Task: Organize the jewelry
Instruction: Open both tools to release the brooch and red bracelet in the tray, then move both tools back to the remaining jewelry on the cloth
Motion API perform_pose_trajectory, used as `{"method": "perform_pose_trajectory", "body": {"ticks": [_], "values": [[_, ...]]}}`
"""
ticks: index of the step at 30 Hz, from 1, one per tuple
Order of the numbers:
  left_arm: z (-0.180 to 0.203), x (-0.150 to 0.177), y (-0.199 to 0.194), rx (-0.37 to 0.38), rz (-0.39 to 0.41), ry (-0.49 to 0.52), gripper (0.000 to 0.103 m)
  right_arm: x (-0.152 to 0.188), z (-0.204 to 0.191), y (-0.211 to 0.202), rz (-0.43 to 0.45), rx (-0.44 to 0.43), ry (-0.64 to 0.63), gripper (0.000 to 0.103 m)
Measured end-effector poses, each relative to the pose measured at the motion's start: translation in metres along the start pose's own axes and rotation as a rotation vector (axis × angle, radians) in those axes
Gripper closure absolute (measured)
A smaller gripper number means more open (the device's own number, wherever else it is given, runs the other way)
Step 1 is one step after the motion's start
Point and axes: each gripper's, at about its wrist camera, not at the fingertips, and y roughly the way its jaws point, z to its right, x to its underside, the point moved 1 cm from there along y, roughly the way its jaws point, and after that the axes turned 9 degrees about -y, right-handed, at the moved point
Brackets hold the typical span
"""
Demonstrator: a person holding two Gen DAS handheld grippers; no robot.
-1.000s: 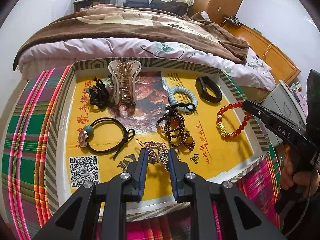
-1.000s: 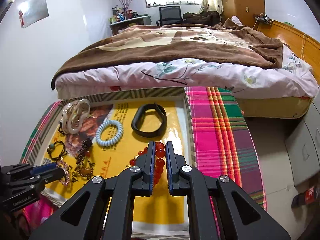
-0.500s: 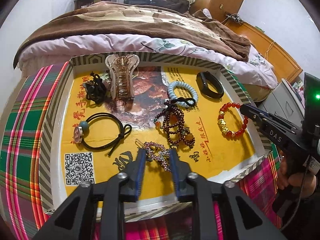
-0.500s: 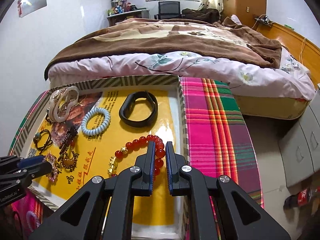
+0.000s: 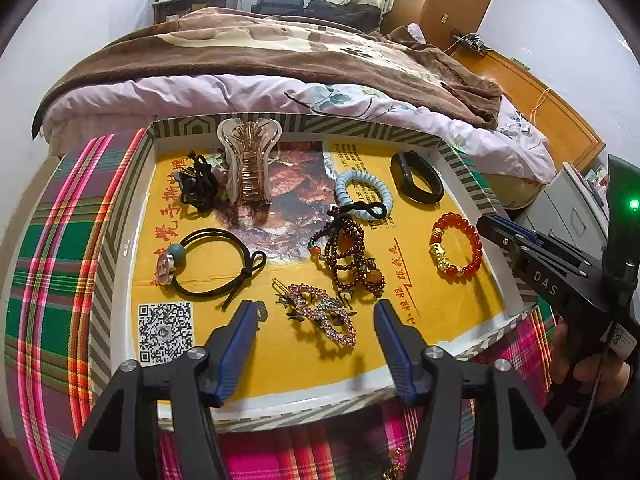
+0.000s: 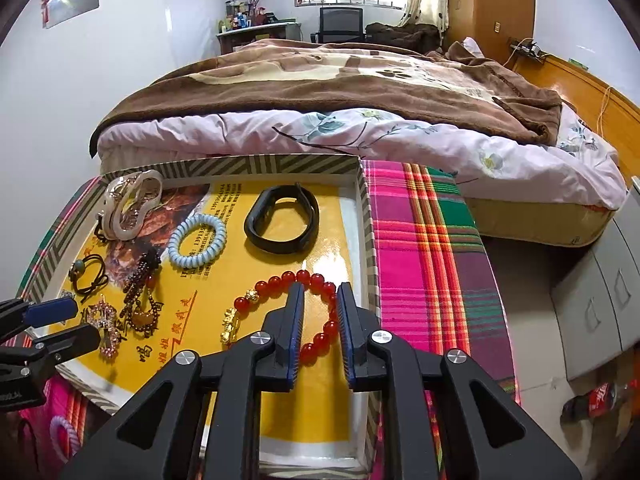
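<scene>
Left wrist view, scanned from 9 o'clock to 3 o'clock: a black elastic hair tie with a round bead [image 5: 208,262] lies on the glossy yellow liner of the shallow striped cardboard tray [image 5: 120,216], then a clear ribbed plastic claw clip [image 5: 248,164], a dark red beaded strand [image 5: 348,256], a pale blue coiled hair tie [image 5: 362,192], a matte black silicone band [image 5: 416,178] and a red glass-bead bracelet with gold charms [image 5: 454,248]. At 6 o'clock the left hand-held gripper [image 5: 316,320] is opening, jaws wide around a spiky purple rhinestone hair clip [image 5: 320,312] without touching it. Right wrist view: the right hand-held gripper [image 6: 319,304] is opening too, jaws narrow, astride the bracelet's beads, apparently clear of them. Risk, as I judge it: round beads could roll off the ribbed pads, and the clip's prongs could snag the nearby strand.
</scene>
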Motion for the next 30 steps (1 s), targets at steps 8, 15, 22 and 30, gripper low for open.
{"method": "perform_pose_trajectory", "body": {"ticks": [8,15,22,30], "values": [[0.003,0.007,-0.023,0.004,0.036,0.007,0.036,0.003,-0.004,-0.018,0.024,-0.006,0.013,0.072],[0.007,0.020,-0.051,0.000,0.082,0.024,0.034,0.010,-0.009,-0.043,0.057,-0.021,0.030,0.064],[0.007,0.042,-0.084,-0.003,0.132,0.031,0.030,0.031,-0.017,-0.076,0.096,-0.046,0.047,0.064],[-0.004,0.078,-0.112,-0.064,0.185,0.048,0.030,0.066,-0.036,-0.100,0.098,-0.099,0.061,0.064]]}}
